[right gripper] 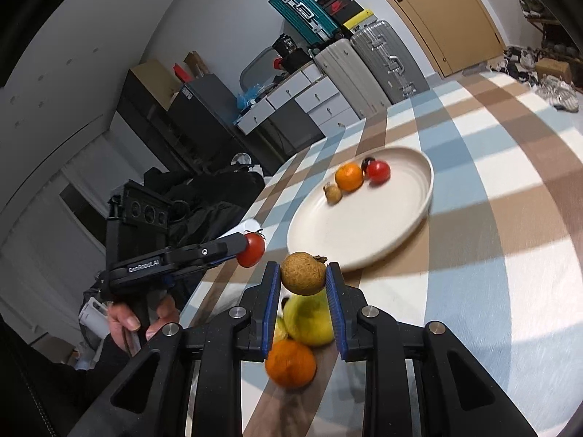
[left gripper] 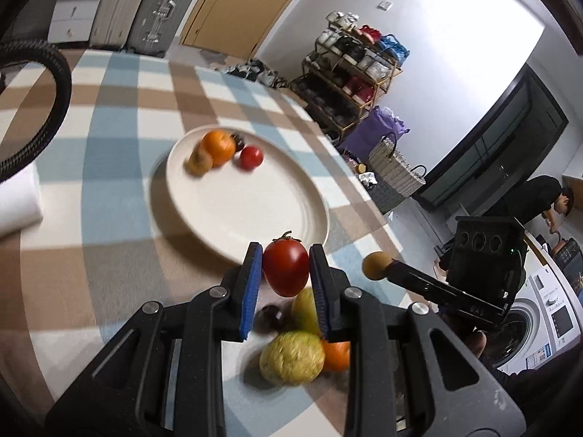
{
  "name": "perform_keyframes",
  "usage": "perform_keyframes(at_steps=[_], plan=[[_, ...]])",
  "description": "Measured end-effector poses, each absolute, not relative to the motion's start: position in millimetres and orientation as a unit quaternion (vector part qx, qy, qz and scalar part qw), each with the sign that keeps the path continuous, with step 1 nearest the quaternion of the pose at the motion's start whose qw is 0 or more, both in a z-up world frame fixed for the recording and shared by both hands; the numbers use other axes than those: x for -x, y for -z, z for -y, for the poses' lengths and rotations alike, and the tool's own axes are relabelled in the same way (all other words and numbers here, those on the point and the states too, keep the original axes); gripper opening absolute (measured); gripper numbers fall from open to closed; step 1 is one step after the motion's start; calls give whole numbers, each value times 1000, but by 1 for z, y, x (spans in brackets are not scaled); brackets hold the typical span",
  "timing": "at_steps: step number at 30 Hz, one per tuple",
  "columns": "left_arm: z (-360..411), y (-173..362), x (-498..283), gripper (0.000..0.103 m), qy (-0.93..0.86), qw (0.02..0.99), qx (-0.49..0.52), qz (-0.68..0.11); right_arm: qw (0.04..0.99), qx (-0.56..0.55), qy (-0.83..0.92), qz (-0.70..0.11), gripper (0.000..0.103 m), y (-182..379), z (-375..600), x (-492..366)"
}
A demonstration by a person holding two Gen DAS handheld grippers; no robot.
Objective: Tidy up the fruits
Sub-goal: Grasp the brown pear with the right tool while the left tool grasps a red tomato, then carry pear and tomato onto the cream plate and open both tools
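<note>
My left gripper (left gripper: 285,267) is shut on a red tomato (left gripper: 286,267), held just short of the near rim of the white plate (left gripper: 255,215). My right gripper (right gripper: 303,277) is shut on a small brown round fruit (right gripper: 303,273), also near the plate (right gripper: 364,225). On the plate lie an orange (right gripper: 349,177), a red tomato (right gripper: 378,171), a small brown fruit (right gripper: 333,193) and a dark fruit (right gripper: 367,162). Below the grippers on the cloth sit a yellow-green fruit (right gripper: 309,318), an orange (right gripper: 290,363), a rough green fruit (left gripper: 291,357) and a dark berry (left gripper: 271,316).
The table carries a blue, brown and white checked cloth (left gripper: 109,138). A folded white towel (left gripper: 18,200) lies at its left edge. A black cable (left gripper: 54,102) loops over the far left. Suitcases (right gripper: 386,62), drawers and a shoe rack (left gripper: 349,73) stand beyond the table.
</note>
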State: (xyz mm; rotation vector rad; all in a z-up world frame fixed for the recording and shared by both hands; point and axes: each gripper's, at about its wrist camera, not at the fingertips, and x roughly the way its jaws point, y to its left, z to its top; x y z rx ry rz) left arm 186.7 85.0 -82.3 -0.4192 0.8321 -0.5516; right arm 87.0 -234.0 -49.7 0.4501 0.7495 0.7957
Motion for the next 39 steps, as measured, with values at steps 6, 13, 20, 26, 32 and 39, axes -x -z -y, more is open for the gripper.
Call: perform_keyframes(at_steps=[6, 13, 20, 26, 32, 39], plan=[[-69, 64, -209, 23, 279, 864, 191, -374, 846, -184, -367, -339, 26, 34, 229, -121], [-56, 65, -244, 23, 247, 879, 175, -367, 860, -174, -346, -331, 26, 22, 226, -178], [-34, 80, -283, 23, 231, 888, 132, -375, 856, -179, -322, -362, 26, 35, 217, -246], [-20, 96, -303, 23, 219, 891, 108, -384, 846, -161, -321, -395, 26, 58, 195, -285], [-14, 105, -314, 24, 213, 892, 84, -390, 845, -146, -310, -410, 26, 72, 181, -303], [-16, 109, -317, 24, 212, 896, 77, -382, 842, -140, -311, -417, 26, 79, 176, -307]])
